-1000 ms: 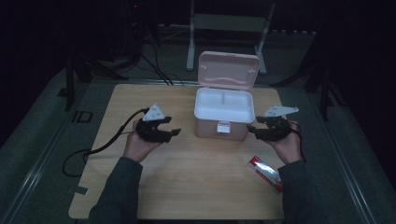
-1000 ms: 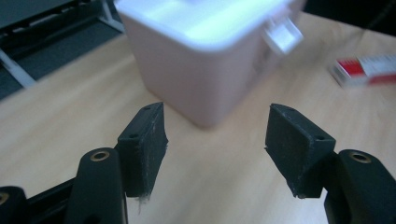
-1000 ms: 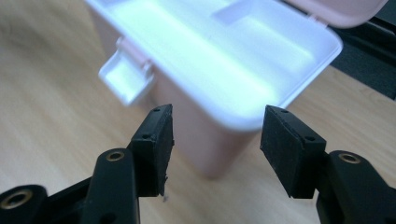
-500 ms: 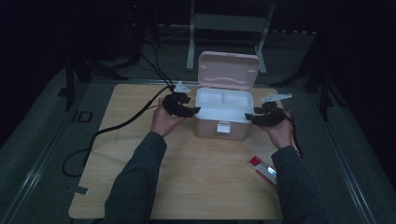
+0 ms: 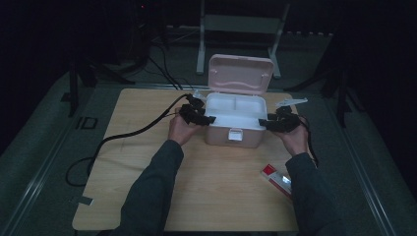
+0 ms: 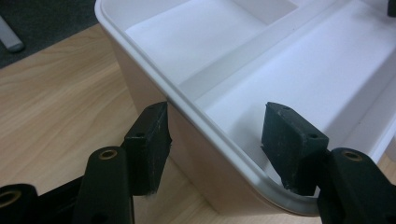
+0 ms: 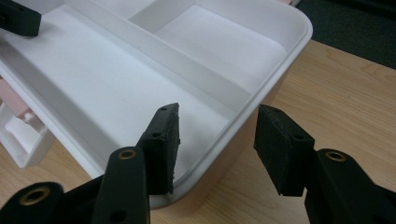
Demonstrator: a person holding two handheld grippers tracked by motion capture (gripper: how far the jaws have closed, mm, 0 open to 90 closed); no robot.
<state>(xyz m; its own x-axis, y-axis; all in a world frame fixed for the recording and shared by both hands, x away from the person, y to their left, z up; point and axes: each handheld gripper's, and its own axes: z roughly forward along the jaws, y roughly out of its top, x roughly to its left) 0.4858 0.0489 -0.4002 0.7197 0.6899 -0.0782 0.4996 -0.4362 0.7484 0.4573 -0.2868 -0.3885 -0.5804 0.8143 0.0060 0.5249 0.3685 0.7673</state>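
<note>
From the high view I have a pink lidded box (image 5: 235, 123) sitting toward the far middle of the wooden table (image 5: 147, 196), its lid (image 5: 240, 73) swung up and back, a white tray (image 5: 235, 109) set in its top and a white latch (image 5: 235, 133) on the near face. My left tool (image 5: 202, 118) is at the box's left edge and my right tool (image 5: 269, 124) at its right edge, each held in a hand (image 5: 180, 130). That view is too dim to tell how the jaws stand; the gripper views settle it. In the left gripper view, the left tool (image 6: 215, 135) is spread open astride the tray rim (image 6: 219, 144), one pad outside against the pink wall and the other inside the compartment, neither clearly pressing. In the right gripper view, the right tool (image 7: 217, 149) is likewise spread across the tray's corner rim (image 7: 243, 116), one pad inside, one outside over the table. That view also shows the tray's dividers (image 7: 159, 51). Near my right forearm, a red and white packet (image 5: 276, 178), possibly a snack bar, lies on the table.
</note>
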